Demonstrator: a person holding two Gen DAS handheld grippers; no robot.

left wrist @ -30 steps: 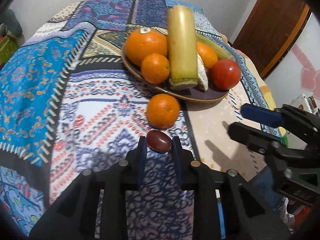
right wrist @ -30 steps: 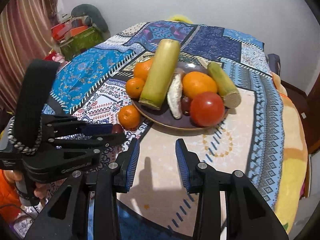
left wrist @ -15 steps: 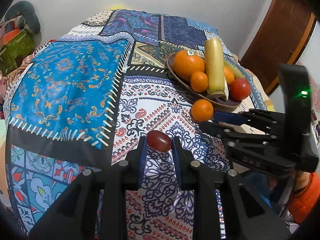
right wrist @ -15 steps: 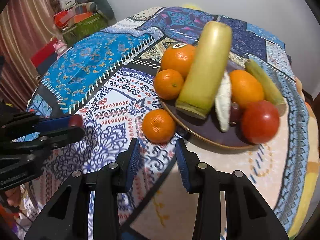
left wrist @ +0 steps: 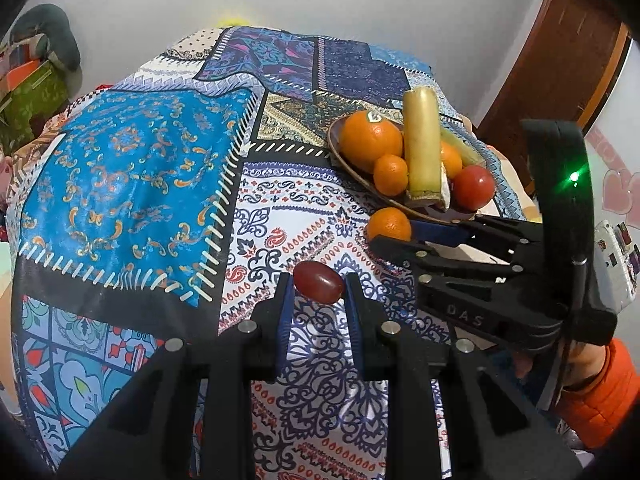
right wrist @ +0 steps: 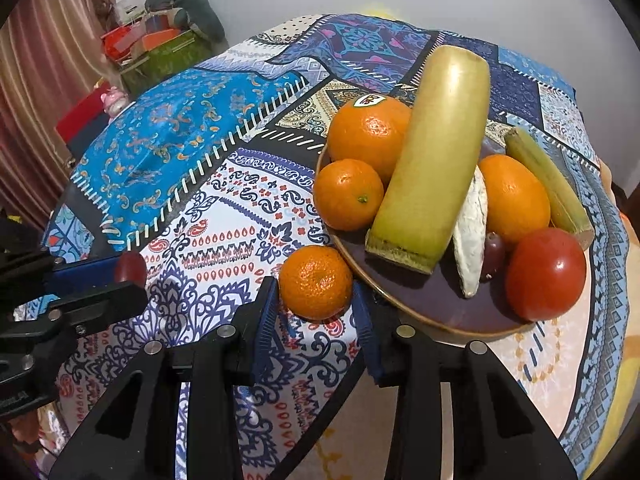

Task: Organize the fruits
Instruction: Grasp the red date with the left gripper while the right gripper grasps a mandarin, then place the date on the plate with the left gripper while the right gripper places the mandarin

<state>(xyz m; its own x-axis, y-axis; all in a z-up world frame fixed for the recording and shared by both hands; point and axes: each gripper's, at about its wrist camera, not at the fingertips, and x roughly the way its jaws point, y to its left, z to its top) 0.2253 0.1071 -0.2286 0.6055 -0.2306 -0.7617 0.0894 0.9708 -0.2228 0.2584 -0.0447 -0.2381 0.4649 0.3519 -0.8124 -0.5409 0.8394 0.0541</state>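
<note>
A: Dark red grape: pinched between the jaws of the left gripper, carried above the patterned cloth on the worktop. Long axis runs across the jaws, a little tilted.

B: And the loose tangerine?

A: Lying on the cloth, touching or just beside the near rim of the plate. The right gripper has its jaws spread, one on each side of the fruit. Contact cannot be confirmed; a thin gap seems to show on both sides.

B: Which hand is nearer the plate?

A: Right, clearly. From the left gripper the plate lies ahead and to the right, well apart, with the right gripper between them.

B: Judgement?

A: The tangerine needs only a close and a short lift forward onto the plate. The grape must cross rightward, so the right should clear first. Plate crowded: oranges, tomato, long yellow stalk. Free space is the near dark patch.
</note>
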